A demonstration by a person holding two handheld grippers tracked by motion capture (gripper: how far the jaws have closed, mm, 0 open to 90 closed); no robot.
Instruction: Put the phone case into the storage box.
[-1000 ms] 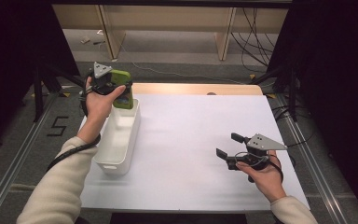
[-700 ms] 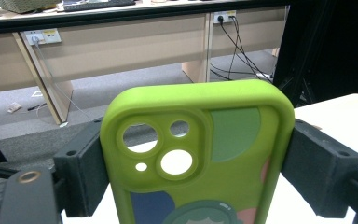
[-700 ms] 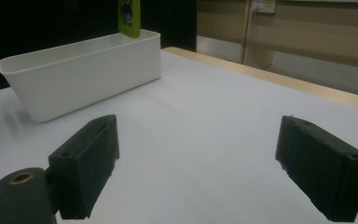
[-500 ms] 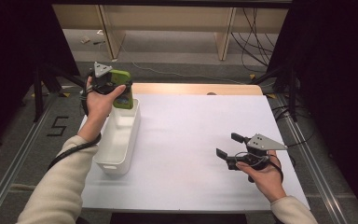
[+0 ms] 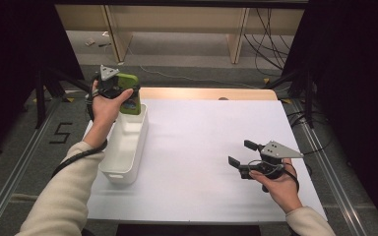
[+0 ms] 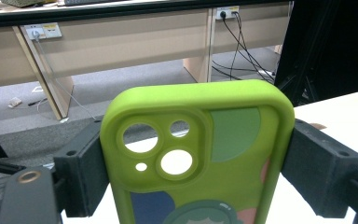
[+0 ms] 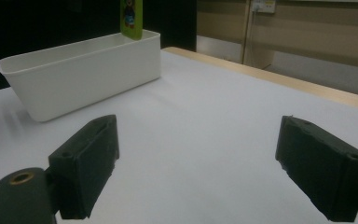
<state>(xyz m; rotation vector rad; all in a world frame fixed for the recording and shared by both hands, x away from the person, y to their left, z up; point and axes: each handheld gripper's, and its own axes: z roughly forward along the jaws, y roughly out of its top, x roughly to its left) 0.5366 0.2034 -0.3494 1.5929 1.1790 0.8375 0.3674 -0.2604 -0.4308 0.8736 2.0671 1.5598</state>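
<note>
Your left tool (image 5: 119,93) clamps the matte lime-green rubbery phone case (image 6: 198,154) over the glossy white rectangular plastic bin (image 5: 128,142); right tool (image 5: 242,158) gapes wide above the smooth white desk (image 5: 202,137).

A black numeral "5" is marked on the grey floor (image 5: 29,147) left of the table.

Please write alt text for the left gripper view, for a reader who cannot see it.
A lime-green phone case, camera cutouts at upper left, stands upright, clamped at both edges between the left tool jaws. Behind it are wooden desk legs, cables and grey floor.
</note>
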